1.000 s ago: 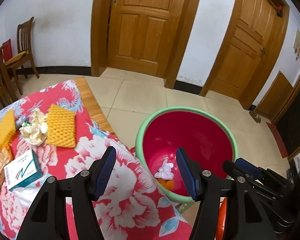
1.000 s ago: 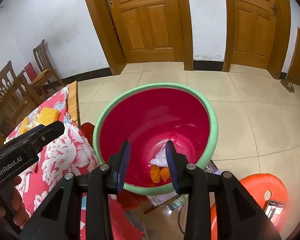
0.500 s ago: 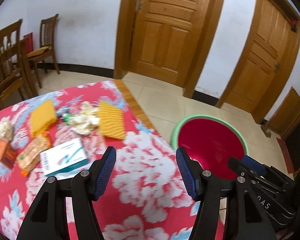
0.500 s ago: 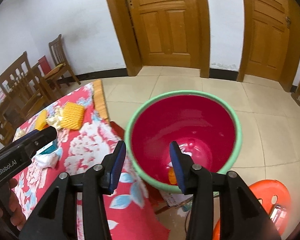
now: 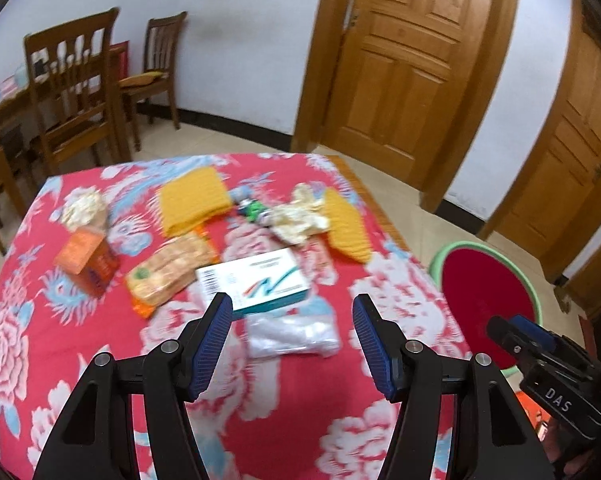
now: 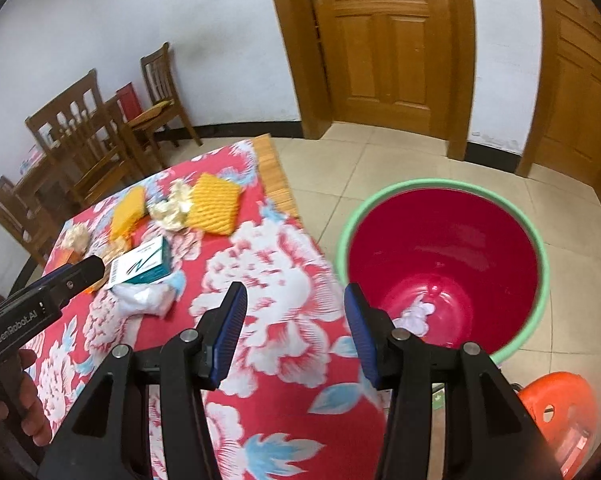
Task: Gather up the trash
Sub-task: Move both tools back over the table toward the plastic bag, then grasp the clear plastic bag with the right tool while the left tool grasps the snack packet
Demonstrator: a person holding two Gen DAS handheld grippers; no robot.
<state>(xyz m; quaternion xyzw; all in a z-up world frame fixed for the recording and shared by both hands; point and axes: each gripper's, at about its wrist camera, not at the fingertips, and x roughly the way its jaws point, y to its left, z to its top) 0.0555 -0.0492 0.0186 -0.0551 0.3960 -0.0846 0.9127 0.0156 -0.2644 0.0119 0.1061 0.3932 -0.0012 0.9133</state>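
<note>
Here, the left wrist view shows the left gripper (image 5: 292, 314) empty, fingers spread, above a floral table (image 5: 292, 432). A white-and-teal box (image 5: 256, 280), clear plastic bag (image 5: 290, 332), wrappers and crumpled paper (image 5: 298, 218) still lie there. In the right wrist view, the right gripper (image 6: 294, 308) is also spread and empty beside the red bin (image 6: 440, 256), which holds only a few scraps. Most trash remains.
</note>
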